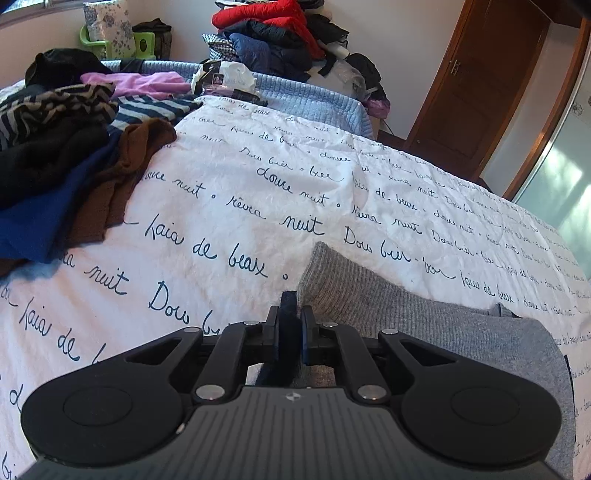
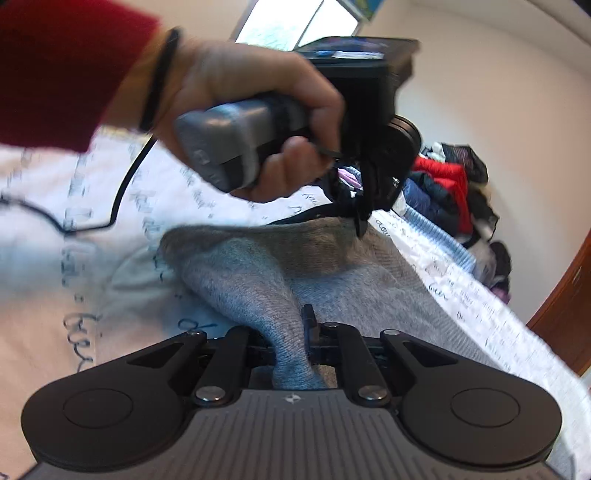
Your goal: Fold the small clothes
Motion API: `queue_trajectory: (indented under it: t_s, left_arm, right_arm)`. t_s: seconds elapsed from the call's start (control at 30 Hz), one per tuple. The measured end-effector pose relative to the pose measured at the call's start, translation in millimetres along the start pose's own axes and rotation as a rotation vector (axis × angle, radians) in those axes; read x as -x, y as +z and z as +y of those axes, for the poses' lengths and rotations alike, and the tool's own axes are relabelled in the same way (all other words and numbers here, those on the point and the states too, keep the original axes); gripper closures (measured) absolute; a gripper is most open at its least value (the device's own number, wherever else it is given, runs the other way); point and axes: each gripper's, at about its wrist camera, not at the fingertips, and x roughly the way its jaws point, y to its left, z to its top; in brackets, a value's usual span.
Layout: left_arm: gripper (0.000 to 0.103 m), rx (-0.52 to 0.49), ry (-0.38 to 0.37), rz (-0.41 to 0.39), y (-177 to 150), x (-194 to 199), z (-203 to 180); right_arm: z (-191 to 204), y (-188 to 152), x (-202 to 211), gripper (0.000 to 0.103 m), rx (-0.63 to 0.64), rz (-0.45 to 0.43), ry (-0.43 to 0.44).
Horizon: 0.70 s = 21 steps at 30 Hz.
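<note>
Surface: we work on a bed under a white cover printed with dark handwritten French script (image 1: 236, 192), a light blue quilted blanket (image 1: 306, 96) showing at its far edge.

Task item: a grey knitted garment (image 1: 424, 317) lies on the cover directly under us.

Left gripper (image 1: 290, 328): our fingers are pressed together on a dark fold at the grey knit's edge.

Right gripper (image 2: 291, 339): clamped on a bunched grey knit strip, lifted off the cover.

Left hand (image 2: 251, 110): wraps the grey handle, red sleeve above.

Other stock: a heap of brown, blue, black and striped clothes (image 1: 74, 147) on the cover's left side; a second pile of red and navy jackets (image 1: 273, 33) against the wall.

Room: pale walls, a brown wooden door (image 1: 476, 85).
</note>
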Motion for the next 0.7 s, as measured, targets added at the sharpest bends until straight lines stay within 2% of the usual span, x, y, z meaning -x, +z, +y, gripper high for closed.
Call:
queue_trajectory:
  t_s: [0.17, 0.4, 0.57, 0.7]
  left_arm:
    - [0.095, -0.005, 0.029, -0.02, 6.5, 13.6, -20.4]
    - [0.095, -0.023, 0.023, -0.054, 15.8, 29.0, -47.7]
    - [0.095, -0.045, 0.057, -0.035, 14.6, 25.4, -54.1]
    - [0.094, 0.025, 0.052, 0.021, 1.6, 7.7, -26.1]
  right_arm:
    - [-32.7, -2.9, 21.6, 0.094, -0.194, -0.024, 0.078]
    - [-86.3, -7.6, 37.3, 0.095, -0.466, -0.044, 0.171]
    - [-82.0, -10.8, 33.2, 0.095, -0.456, -0.01, 0.187]
    - [-62.9, -13.4, 19.9, 0.095, -0.402, 0.034, 0.204]
